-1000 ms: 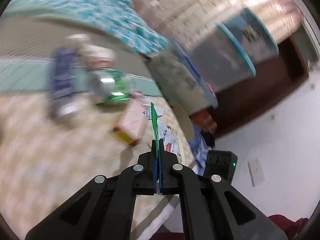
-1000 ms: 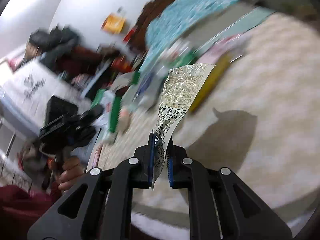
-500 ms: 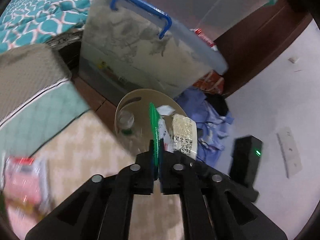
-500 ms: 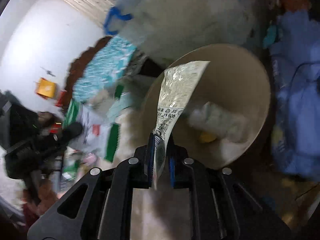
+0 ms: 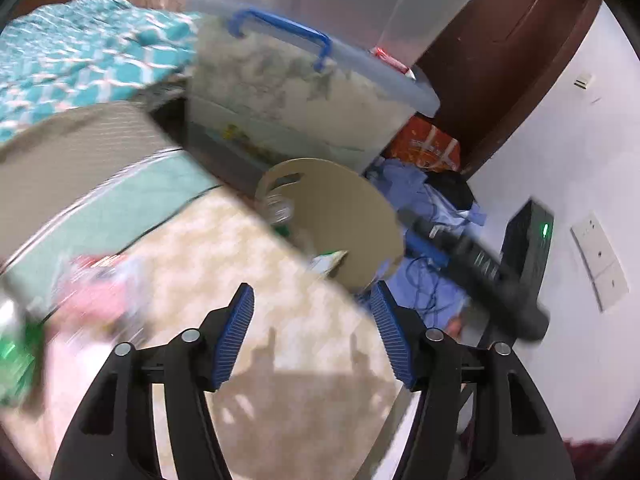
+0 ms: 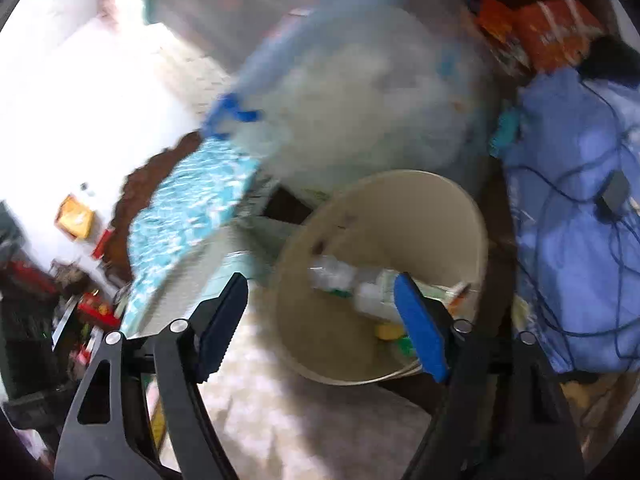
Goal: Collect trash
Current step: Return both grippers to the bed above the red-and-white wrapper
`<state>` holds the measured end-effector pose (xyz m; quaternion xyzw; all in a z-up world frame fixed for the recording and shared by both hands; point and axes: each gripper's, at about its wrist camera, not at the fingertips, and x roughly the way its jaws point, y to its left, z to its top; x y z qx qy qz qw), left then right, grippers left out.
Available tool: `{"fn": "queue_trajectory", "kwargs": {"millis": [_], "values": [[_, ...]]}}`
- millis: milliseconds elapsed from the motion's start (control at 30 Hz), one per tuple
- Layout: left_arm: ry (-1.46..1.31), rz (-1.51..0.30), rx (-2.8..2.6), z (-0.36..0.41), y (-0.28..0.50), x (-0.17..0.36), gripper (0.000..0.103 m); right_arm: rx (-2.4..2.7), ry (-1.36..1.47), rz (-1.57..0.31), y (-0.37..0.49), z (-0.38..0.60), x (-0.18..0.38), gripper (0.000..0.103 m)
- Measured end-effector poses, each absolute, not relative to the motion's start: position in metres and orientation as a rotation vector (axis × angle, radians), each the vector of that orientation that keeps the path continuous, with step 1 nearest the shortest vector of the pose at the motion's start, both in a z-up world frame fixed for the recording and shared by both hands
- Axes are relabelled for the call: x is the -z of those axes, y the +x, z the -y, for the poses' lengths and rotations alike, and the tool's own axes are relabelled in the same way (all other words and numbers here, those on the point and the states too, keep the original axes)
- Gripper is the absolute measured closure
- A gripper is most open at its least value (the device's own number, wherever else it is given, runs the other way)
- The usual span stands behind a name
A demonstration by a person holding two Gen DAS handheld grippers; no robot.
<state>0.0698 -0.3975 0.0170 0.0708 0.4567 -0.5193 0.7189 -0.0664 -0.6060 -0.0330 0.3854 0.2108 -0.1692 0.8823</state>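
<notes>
A beige round trash bin (image 6: 448, 216) stands beside the cream patterned bed; it also shows in the left wrist view (image 5: 340, 216). Inside it lie a clear plastic bottle (image 6: 344, 276) and wrappers (image 6: 448, 292). My right gripper (image 6: 322, 320) is open and empty, just above the bin's near rim. My left gripper (image 5: 312, 320) is open and empty over the bed (image 5: 280, 300), short of the bin. Blurred pink and green trash (image 5: 92, 296) lies on the bed at the left.
A clear storage box with a blue handle (image 5: 304, 92) stands behind the bin. Blue cloth with cables (image 6: 580, 220) and orange packets (image 6: 548, 32) lie on the floor to the right. A teal patterned blanket (image 5: 80, 60) lies far left. The other gripper's arm (image 5: 472, 264) crosses at right.
Both grippers have opened: the green wrapper has left my left gripper and the printed wrapper has left my right. Both have drawn back a little from the bin.
</notes>
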Motion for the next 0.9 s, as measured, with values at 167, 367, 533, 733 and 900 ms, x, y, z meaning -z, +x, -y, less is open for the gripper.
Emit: {"fn": "queue_trajectory", "kwargs": {"millis": [167, 367, 533, 733, 900], "values": [[0.195, -0.889, 0.867, 0.306, 0.075, -0.016, 0.021, 0.106, 0.675, -0.591, 0.002, 0.543, 0.023, 0.04], [0.253, -0.905, 0.702, 0.284, 0.095, 0.016, 0.013, -0.025, 0.552, -0.801, 0.11, 0.482, 0.046, 0.042], [0.22, -0.998, 0.675, 0.284, 0.111, 0.046, 0.026, 0.011, 0.432, -0.874, 0.148, 0.454, 0.059, 0.042], [0.268, -1.01, 0.733, 0.251, 0.087, 0.048, 0.038, -0.005, 0.284, -0.905, 0.117, 0.412, 0.057, 0.074], [0.242, -1.018, 0.72, 0.183, 0.053, 0.047, 0.04, -0.128, 0.345, -0.907, 0.061, 0.372, 0.058, 0.076]]}}
